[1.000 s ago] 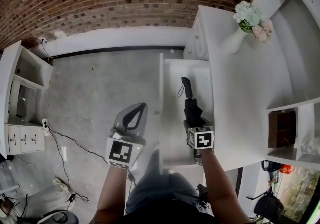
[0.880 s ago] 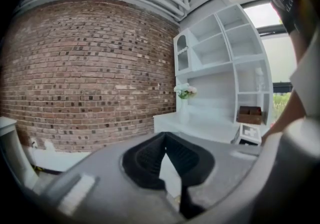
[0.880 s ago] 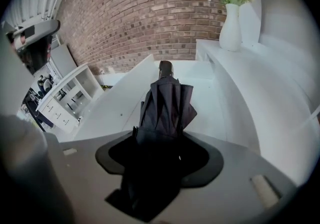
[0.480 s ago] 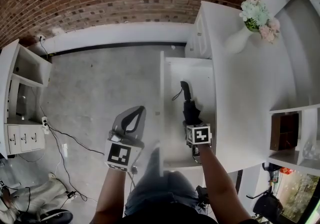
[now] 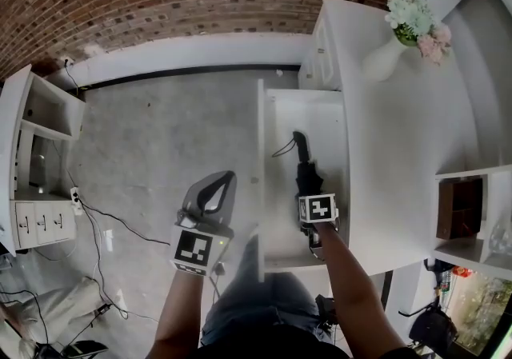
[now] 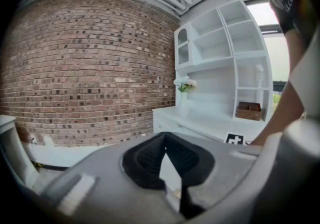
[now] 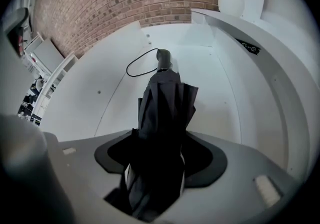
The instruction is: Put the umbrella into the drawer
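Right gripper [image 5: 307, 183] is clamped on the folded black umbrella [image 5: 302, 164], gripping low on the fabric. The umbrella slants down into the open drawer [image 5: 262, 141], handle [image 7: 163, 58] leading toward the far end. Left gripper [image 5: 226, 178] hangs over the floor, left of the drawer, tips together, nothing between them.

Risks, as I judge them:
- If it is released while slanted, the gripped end would drop, and the umbrella could roll or knock against the drawer wall.
- The wrist strap [image 7: 137, 66] loops out left of the handle. If it ends up draped over the left rim, it could snag when the drawer is shut.
- The loose fabric bulges beside the pads and could cling to them as they part.

Hard to make out:
- Whether the handle touches the drawer floor or hangs just above it.
- The umbrella's near end, buried under the right gripper and its marker cube.
- The drawer's near end, covered by the arm in the head view.
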The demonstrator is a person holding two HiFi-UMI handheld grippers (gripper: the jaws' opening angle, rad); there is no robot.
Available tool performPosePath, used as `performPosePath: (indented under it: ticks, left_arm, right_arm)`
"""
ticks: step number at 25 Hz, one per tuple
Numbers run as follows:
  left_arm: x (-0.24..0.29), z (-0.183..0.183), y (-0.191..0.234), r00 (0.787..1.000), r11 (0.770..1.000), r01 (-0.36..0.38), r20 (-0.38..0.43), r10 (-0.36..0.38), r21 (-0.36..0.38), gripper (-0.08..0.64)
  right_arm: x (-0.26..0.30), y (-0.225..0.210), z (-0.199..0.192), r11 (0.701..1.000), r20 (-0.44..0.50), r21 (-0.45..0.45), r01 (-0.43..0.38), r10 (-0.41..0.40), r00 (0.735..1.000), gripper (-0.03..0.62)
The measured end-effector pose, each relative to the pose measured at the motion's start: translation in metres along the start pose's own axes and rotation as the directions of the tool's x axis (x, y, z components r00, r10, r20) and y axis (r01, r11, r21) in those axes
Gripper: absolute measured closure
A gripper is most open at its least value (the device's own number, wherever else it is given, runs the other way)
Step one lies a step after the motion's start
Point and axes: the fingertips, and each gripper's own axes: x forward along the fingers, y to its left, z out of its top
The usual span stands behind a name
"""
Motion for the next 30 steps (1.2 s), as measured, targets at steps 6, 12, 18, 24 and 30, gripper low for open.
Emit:
performPosePath:
  ticks: [6,12,18,24,30]
  left_arm:
    - [-0.006,0.003,-0.003,1.000,1.000,0.006,0.009,-0.006,-0.006,0.561]
    - [-0.014,0.016,-0.016,0.999,1.000,0.024,0.039,-0.024,-0.004,0.561]
    - [-0.027,0.032,-0.033,0.997,0.999,0.033,0.069,-0.034,0.014,0.561]
    - [-0.044,0.050,-0.050,0.993,0.999,0.018,0.113,-0.022,0.036,0.561]
    - [-0.065,0.065,-0.063,0.991,0.999,-0.007,0.137,0.000,0.047,0.561]
  right_arm:
    - [-0.012,0.001,0.002,0.999,0.031,0.027,0.028,-0.029,0.999,0.262]
    - [-0.036,0.012,0.004,1.000,0.084,-0.005,0.025,-0.024,0.996,0.247]
    - [-0.065,0.024,0.007,1.000,0.140,-0.001,-0.010,0.010,0.990,0.249]
    - [-0.099,0.026,0.005,1.000,0.198,-0.019,-0.002,0.006,0.980,0.250]
    - [-0.144,0.038,0.010,0.997,0.277,-0.052,-0.060,0.072,0.958,0.252]
